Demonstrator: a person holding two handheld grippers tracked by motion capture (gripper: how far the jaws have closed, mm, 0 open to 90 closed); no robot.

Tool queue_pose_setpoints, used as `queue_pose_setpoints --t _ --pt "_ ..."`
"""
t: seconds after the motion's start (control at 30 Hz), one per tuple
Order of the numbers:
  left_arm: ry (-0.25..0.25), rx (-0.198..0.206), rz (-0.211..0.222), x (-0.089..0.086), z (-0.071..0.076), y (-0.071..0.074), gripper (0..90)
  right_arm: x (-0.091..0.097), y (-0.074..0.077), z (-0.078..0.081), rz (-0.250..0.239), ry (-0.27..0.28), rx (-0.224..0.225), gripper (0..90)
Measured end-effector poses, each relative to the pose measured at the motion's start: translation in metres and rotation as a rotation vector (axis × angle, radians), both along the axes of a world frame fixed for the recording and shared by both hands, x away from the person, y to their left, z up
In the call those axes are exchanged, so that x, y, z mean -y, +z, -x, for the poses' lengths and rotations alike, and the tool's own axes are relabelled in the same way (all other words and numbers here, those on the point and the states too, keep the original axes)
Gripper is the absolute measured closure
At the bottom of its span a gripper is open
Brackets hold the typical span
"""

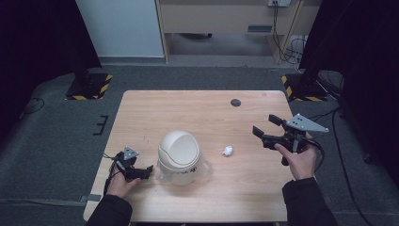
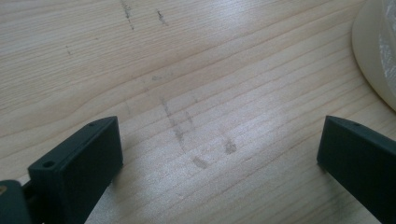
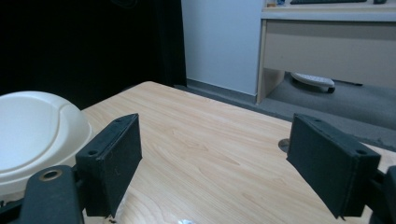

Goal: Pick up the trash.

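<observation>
We hold the left gripper (image 1: 149, 170) low on the wooden table (image 1: 207, 113), jaws spread and empty, just beside the domed cream bin (image 1: 179, 155). The crumpled white paper ball (image 1: 227, 150) lies between the bin and the raised right gripper (image 1: 267, 126), also spread and empty. The left gripper view (image 2: 219, 144) reveals grey smudges (image 2: 201, 161) on the wood grain.

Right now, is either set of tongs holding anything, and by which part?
Nothing is held. The left tongs and the right tongs both stand open over bare table.
</observation>
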State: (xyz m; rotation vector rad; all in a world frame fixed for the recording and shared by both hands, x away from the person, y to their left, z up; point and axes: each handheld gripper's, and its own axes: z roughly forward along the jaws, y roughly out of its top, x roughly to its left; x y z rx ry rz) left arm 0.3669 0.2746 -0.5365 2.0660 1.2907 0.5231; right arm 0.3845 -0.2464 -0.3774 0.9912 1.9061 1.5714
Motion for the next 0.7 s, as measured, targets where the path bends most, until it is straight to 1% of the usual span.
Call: queue_pose_setpoints --t 0.13,0.2,0.4,0.43,0.57,0.63,0.7 --pt "0.0 0.0 0.0 0.0 0.0 0.0 0.0 -0.005 0.005 0.0 0.004 0.016 0.008 18.0" --pt "0.0 0.0 0.0 0.0 0.0 0.0 0.0 -0.007 0.008 0.0 -0.008 0.026 0.005 18.0" --pt "0.004 0.0 -0.002 0.0 0.0 0.0 0.0 -0.017 0.013 -0.002 0.0 0.058 0.014 17.8" --pt "0.004 0.0 -0.002 0.0 0.0 0.0 0.0 -0.02 0.014 -0.003 -0.009 0.066 0.013 17.8" --pt "0.005 -0.001 -0.002 0.0 0.0 0.0 0.0 -0.028 0.018 -0.005 -0.015 0.085 0.023 17.4" --pt "0.005 0.0 -0.002 0.0 0.0 0.0 0.0 -0.036 0.021 -0.007 -0.025 0.101 0.026 17.2" --pt "0.005 -0.001 -0.002 0.0 0.0 0.0 0.0 -0.038 0.022 -0.007 -0.023 0.106 0.027 17.1"
